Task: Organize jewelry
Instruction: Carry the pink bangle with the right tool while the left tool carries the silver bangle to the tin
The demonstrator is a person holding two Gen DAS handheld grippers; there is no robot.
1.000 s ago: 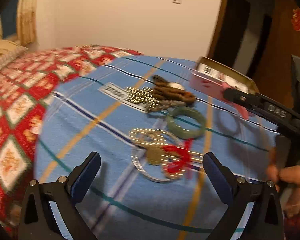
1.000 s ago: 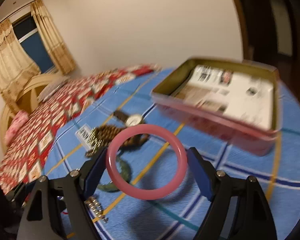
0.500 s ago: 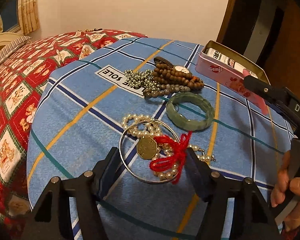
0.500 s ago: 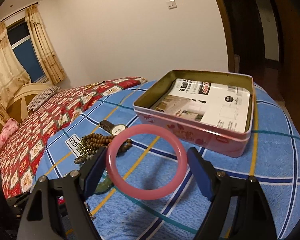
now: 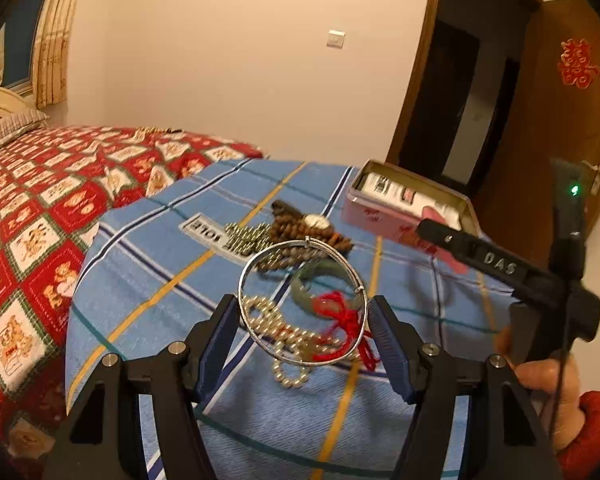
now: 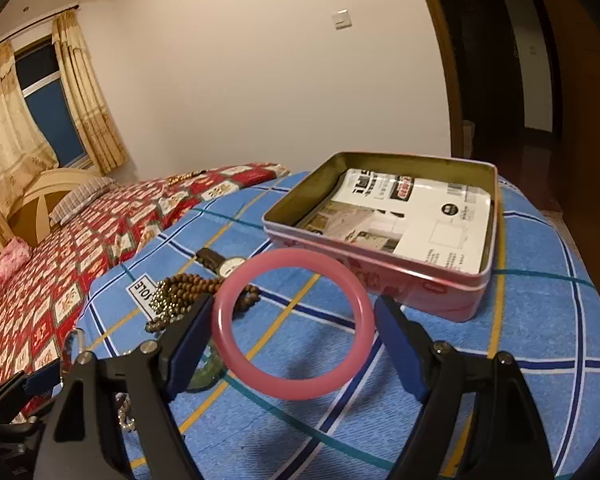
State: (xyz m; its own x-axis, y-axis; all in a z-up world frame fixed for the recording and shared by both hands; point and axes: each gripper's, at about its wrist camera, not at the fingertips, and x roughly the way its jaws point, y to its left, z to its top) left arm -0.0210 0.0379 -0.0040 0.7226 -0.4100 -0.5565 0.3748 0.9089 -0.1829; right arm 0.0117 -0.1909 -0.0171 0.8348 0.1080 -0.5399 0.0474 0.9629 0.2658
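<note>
My left gripper [image 5: 303, 304] is shut on a thin silver bangle [image 5: 306, 242], held tilted above the blue plaid cloth [image 5: 160, 280]. Under it lie a pearl necklace [image 5: 276, 328], a red cord with a brass pendant [image 5: 340, 316] and a green jade bangle [image 5: 304, 284]. My right gripper [image 6: 293, 304] is shut on a pink bangle [image 6: 296, 390], just in front of the open pink tin [image 6: 380, 276], which has a printed leaflet [image 6: 420, 220] inside. Left of it lie a watch [image 6: 230, 266], wooden beads [image 6: 196, 282] and a metal bead chain [image 6: 166, 300].
The cloth covers the foot of a bed with a red patterned quilt [image 5: 40, 220]. A person's hand [image 5: 548, 376] grips the right tool at the right edge of the left wrist view. A wall and a dark wooden doorway [image 5: 460, 100] stand behind the tin.
My left gripper's jaws came in around the silver bangle on the pile, gripped it and lifted it off the cloth. The right gripper still holds the pink bangle near the tin.
</note>
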